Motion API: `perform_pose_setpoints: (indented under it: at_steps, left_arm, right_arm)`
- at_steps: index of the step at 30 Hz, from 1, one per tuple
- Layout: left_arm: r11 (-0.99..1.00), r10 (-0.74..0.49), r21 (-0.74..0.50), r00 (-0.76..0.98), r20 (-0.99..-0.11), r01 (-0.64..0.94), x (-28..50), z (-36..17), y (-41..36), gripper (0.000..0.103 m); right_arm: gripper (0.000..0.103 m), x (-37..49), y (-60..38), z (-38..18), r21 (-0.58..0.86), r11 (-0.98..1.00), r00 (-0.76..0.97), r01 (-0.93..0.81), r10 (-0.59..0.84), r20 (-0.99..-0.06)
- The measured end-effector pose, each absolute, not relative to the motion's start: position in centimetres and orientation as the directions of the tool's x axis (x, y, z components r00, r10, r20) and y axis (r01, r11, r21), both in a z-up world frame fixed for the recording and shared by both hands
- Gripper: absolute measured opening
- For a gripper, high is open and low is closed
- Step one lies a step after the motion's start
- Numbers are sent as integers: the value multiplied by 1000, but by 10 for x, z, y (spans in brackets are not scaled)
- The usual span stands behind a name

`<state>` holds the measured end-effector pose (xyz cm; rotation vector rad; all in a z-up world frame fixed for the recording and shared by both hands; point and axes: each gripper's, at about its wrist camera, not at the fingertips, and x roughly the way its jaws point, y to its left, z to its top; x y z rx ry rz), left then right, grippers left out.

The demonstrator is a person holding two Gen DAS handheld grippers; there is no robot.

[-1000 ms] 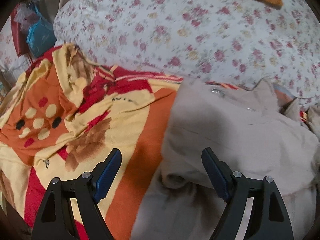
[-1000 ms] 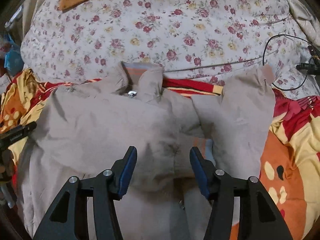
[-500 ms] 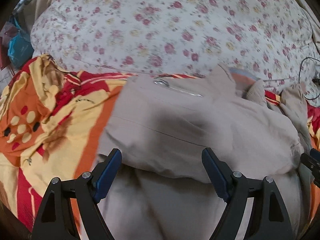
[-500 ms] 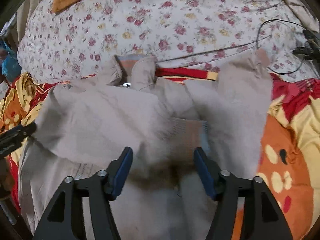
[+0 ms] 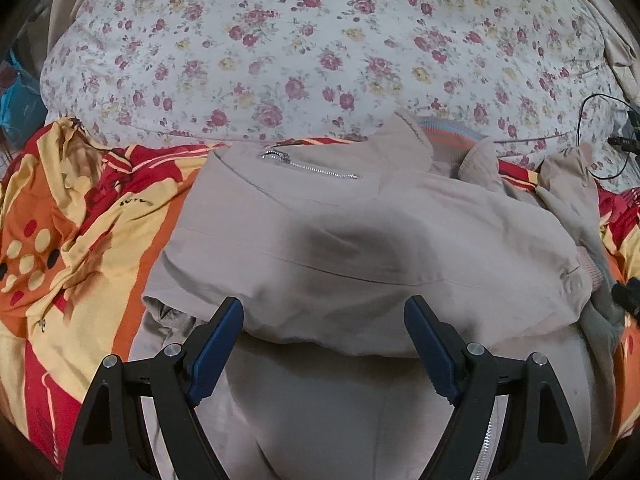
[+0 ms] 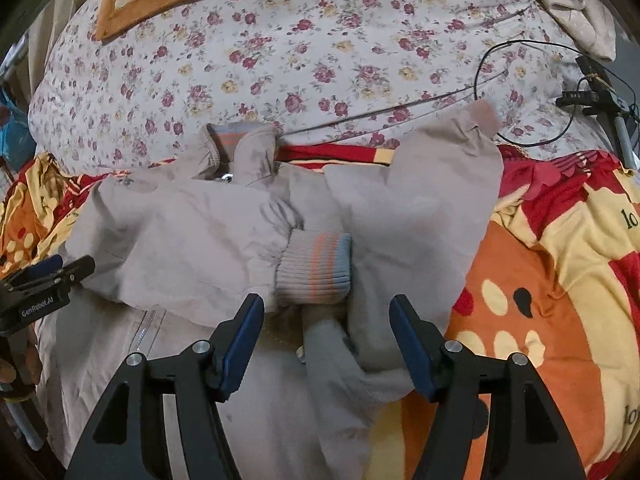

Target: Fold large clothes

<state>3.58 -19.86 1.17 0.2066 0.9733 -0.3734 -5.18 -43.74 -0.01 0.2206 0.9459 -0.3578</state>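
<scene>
Two hand-held grippers hover low, and under everything sprawls the floral duvet (image 5: pixel 304 40), with the orange-and-red blanket (image 5: pixel 80 216) in front of it. On that blanket lies the beige jacket (image 5: pixel 360 240), one sleeve folded across its chest, the other sleeve (image 6: pixel 424 216) angled up to the right. Left hand-held gripper (image 5: pixel 323 328): spread wide, holding nothing, over the folded sleeve's edge. Right hand-held gripper (image 6: pixel 326 326): released too, just below the striped cuff (image 6: pixel 314 268). Smallest, a zipper (image 5: pixel 308 166) near the collar.

The left gripper (image 5: pixel 323 334) hung with jaws spread wide over a beige jacket (image 5: pixel 360 248) lying on a patterned blanket (image 5: pixel 80 220)
</scene>
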Motion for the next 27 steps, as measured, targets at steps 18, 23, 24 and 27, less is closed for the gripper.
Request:
perform_pose_setpoints:
  at_steps: [18, 23, 24, 27]
  left_arm:
    - [917, -196, 6, 463, -864, 399, 64, -22, -206, 83]
    - [917, -214, -20, 449, -868, 397, 71, -27, -205, 83]
    - [917, -214, -21, 448, -868, 397, 71, -27, -205, 84]
    - [917, -212, -18, 450, -868, 398, 74, -30, -207, 84]
  right_arm:
    - [74, -1, -607, 1, 154, 736, 543, 660, -325, -774]
    - [78, 28, -658, -12, 81, 686, 458, 723, -388, -800]
    - [79, 29, -670, -17, 82, 665, 445, 742, -397, -803]
    - [80, 36, -691, -35, 99, 660, 436, 745, -370, -820]
